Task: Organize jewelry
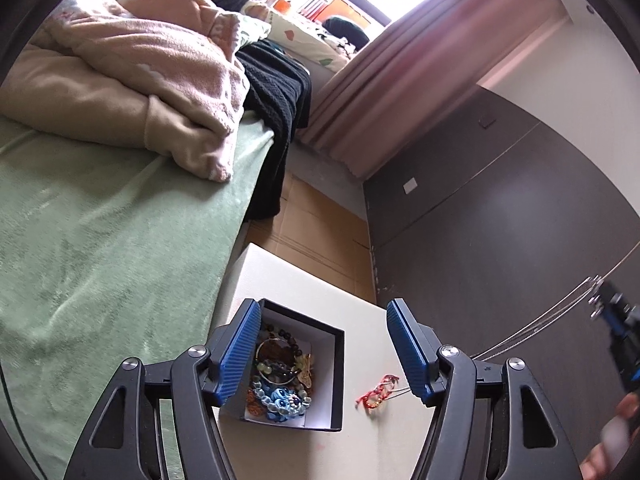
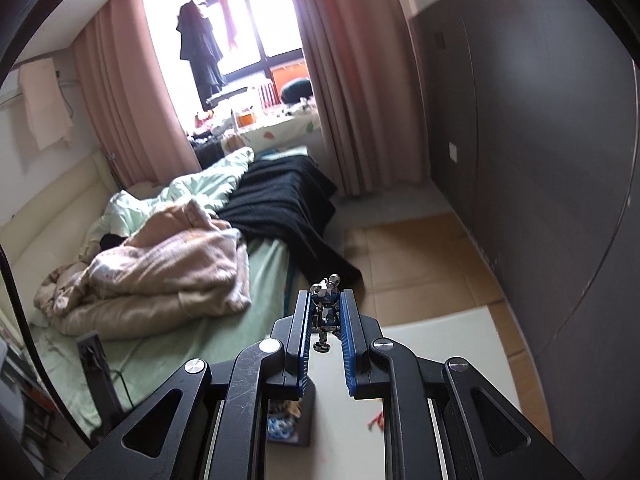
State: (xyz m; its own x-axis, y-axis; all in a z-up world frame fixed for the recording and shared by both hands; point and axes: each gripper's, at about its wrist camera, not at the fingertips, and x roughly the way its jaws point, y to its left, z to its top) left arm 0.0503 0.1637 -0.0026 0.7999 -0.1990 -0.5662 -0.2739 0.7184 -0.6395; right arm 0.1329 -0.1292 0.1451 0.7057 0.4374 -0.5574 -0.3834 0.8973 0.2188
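Left gripper (image 1: 322, 354) spread wide and empty, poised over the black box (image 1: 338, 380) heaped with beaded bracelets. Right gripper (image 2: 326, 322) clamped on a silver metal necklace (image 2: 326, 300), raised above the white table (image 1: 304, 284). Best carried slowly over the box and lowered inside before letting go, so the thin chain strands (image 1: 540, 320) trailing down do not snag. One box, one red trinket (image 1: 378, 392) loose beside it, one necklace in hand; bracelets too tangled to count.
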